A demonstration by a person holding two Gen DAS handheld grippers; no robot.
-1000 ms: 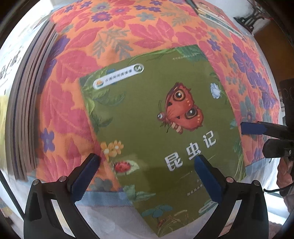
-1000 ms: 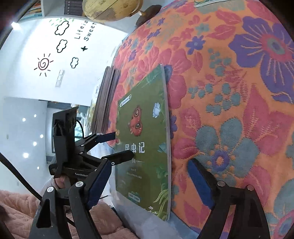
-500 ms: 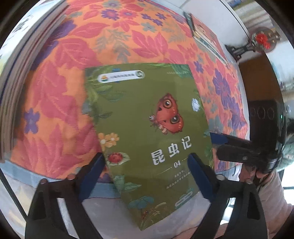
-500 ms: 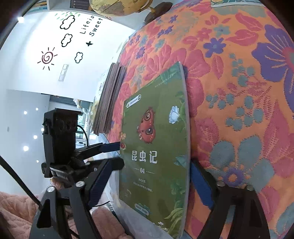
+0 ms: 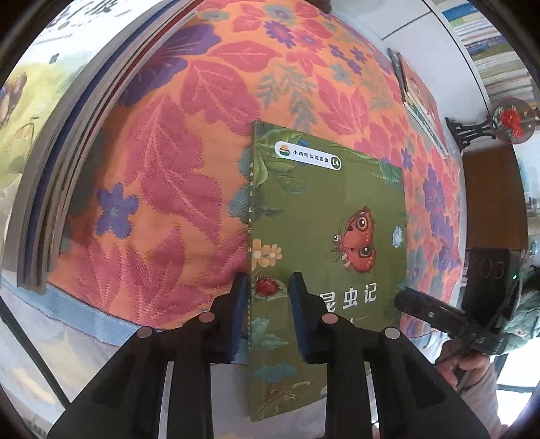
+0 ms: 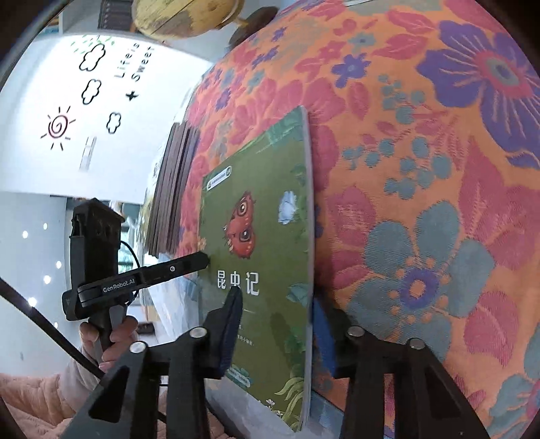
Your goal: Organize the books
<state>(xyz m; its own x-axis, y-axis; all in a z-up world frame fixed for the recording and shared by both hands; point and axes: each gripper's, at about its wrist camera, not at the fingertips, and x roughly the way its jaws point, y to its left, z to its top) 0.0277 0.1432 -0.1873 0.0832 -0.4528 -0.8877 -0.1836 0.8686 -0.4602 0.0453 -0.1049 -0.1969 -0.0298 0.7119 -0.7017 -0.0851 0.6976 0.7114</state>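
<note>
A thin green book [image 5: 324, 243] with a red butterfly on its cover lies on the flowered orange cloth, its near end jutting over the table's front edge. My left gripper [image 5: 265, 290] is shut on the book's spine-side corner near the ladybird. My right gripper [image 6: 280, 314] is shut on the book's [image 6: 266, 256] opposite long edge, one finger over the cover and one under it. A stack of books [image 5: 64, 162] lies at the left; it also shows in the right wrist view [image 6: 172, 192].
The flowered tablecloth [image 5: 189, 189] covers the table. Other flat books [image 5: 422, 104] lie at the far right edge. A red ornament on a black stand [image 5: 506, 121] and a globe [image 6: 182, 17] stand beyond the table.
Both grippers have closed from open onto the green book, left on the spine corner, right on the opposite edge. The book has turned and shifted towards the front edge.
</note>
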